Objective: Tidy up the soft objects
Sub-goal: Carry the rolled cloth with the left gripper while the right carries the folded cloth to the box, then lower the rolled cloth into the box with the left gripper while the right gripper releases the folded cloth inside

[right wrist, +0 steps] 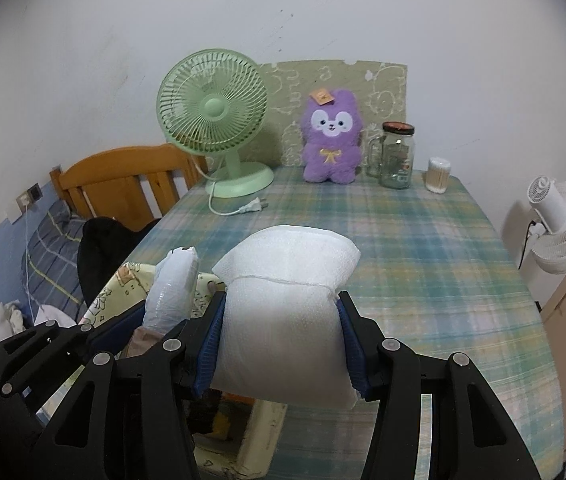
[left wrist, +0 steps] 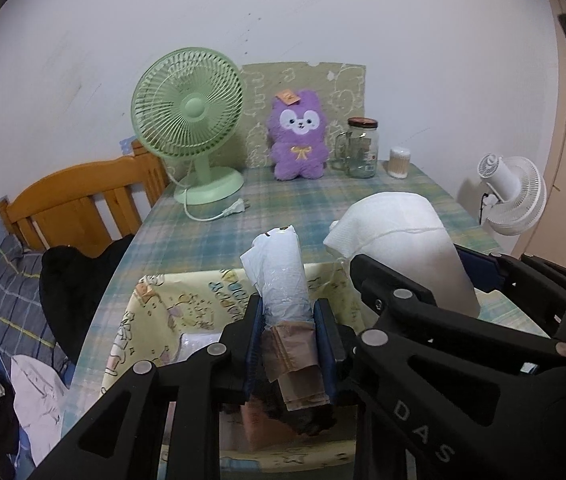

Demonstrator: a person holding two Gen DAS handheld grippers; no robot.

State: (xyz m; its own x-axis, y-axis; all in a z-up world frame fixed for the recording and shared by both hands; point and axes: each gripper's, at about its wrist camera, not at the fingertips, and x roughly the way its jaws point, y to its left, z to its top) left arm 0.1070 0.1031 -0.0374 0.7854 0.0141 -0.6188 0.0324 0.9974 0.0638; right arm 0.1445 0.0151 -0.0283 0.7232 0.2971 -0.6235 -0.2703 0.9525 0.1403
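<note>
My left gripper (left wrist: 287,320) is shut on a rolled bundle of plastic bags (left wrist: 281,276), white on top and brownish below, held above a yellow cartoon-print fabric box (left wrist: 171,304). My right gripper (right wrist: 281,332) is shut on a white soft pack (right wrist: 287,300) tied with a thread, held just right of the box (right wrist: 123,284). The white pack also shows in the left wrist view (left wrist: 407,236), and the bag roll in the right wrist view (right wrist: 173,288). A purple plush toy (left wrist: 298,136) sits upright at the table's back.
The plaid-covered table (right wrist: 423,248) carries a green fan (left wrist: 189,120) with a loose plug, a glass jar (left wrist: 362,148), a glass mug and a cotton-swab tub (left wrist: 399,162) at the back. A wooden bed head (left wrist: 75,200) and clothes lie left; a white fan (left wrist: 513,196) hangs right.
</note>
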